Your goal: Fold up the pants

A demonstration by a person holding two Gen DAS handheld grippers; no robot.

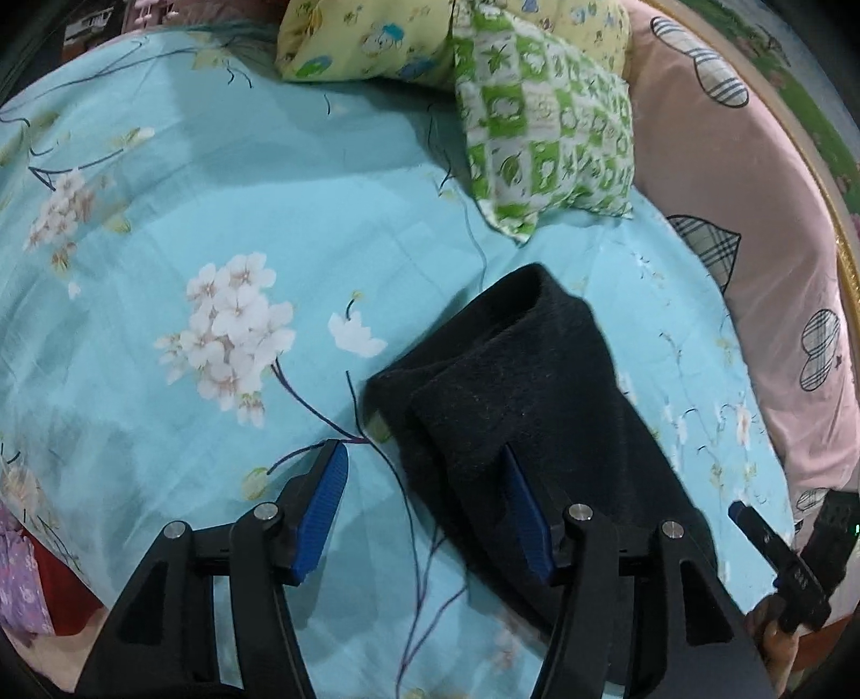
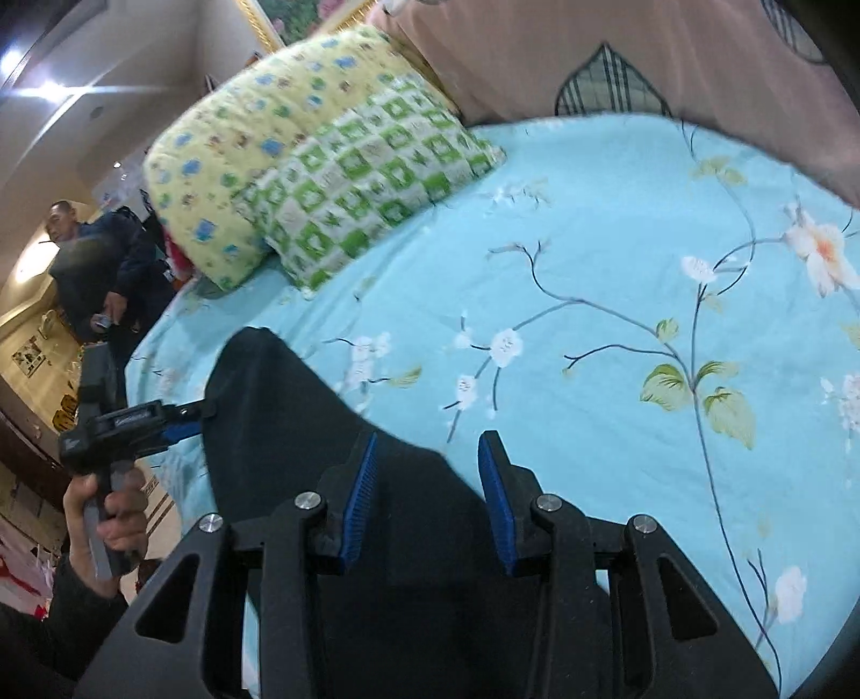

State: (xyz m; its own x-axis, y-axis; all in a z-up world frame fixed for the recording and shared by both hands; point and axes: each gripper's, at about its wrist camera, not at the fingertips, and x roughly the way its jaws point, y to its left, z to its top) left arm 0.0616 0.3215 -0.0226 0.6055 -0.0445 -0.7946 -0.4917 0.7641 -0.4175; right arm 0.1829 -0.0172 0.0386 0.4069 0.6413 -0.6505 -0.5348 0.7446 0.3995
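The dark navy pants [image 1: 516, 398] lie folded in a narrow stack on the light blue floral bed sheet [image 1: 215, 215]. My left gripper [image 1: 424, 457] is open just over the pants' left edge, its right finger above the fabric, holding nothing. In the right wrist view the pants [image 2: 301, 430] run under my right gripper [image 2: 430, 446], which is open above their right edge with nothing between its blue pads. The left gripper shows there too [image 2: 193, 414], at the pants' left edge. The right gripper's tip shows in the left wrist view [image 1: 752, 521], past the pants' right side.
A green checked pillow [image 1: 548, 134] and a yellow patterned pillow [image 1: 376, 37] lie at the head of the bed. A pink padded headboard [image 1: 742, 177] curves along the right. A man in dark clothes [image 2: 102, 269] stands beside the bed on the left.
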